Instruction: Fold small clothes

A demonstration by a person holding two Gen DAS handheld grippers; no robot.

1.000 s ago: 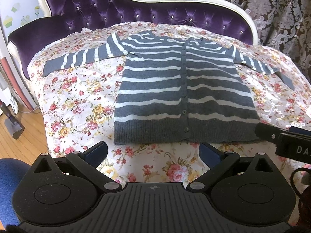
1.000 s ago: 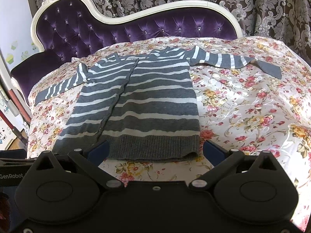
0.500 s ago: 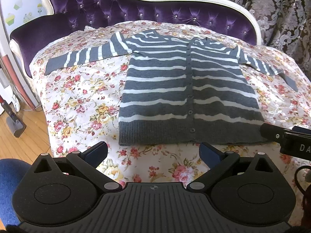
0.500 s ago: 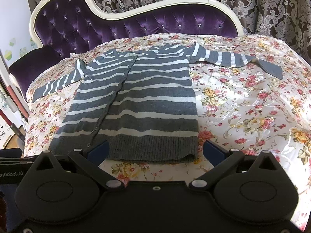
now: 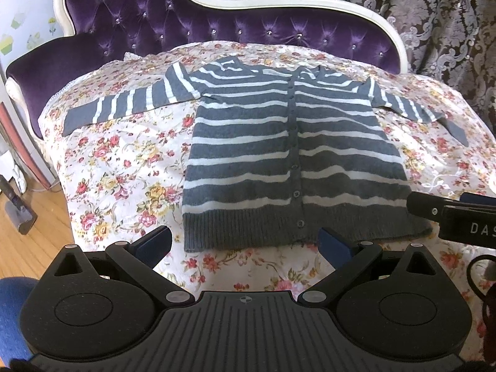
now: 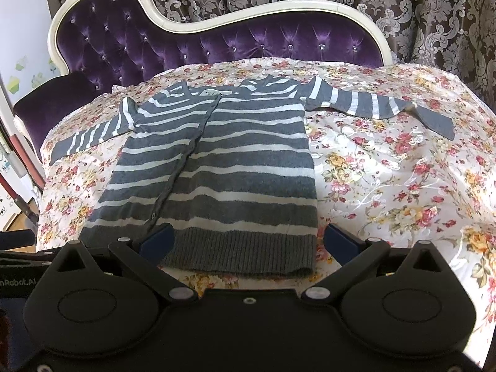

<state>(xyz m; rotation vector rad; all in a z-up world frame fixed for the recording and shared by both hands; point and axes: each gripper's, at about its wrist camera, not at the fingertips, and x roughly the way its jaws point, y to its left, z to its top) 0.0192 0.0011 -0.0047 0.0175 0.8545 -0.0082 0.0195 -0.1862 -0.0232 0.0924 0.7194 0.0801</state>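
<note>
Floral bedspread (image 5: 124, 167) is lying bare left and right of the cardigan (image 5: 279, 161); headboard (image 5: 279, 28) is blocking the far edge.

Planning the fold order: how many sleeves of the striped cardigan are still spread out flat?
2. On the grey-and-white striped knit cardigan, one sleeve stretches left across the floral bedspread; the other sleeve stretches right. Neither is folded in.

L gripper (image 5: 245, 241) & R gripper (image 6: 248, 241): fingers wide apart, holding nothing.
</note>
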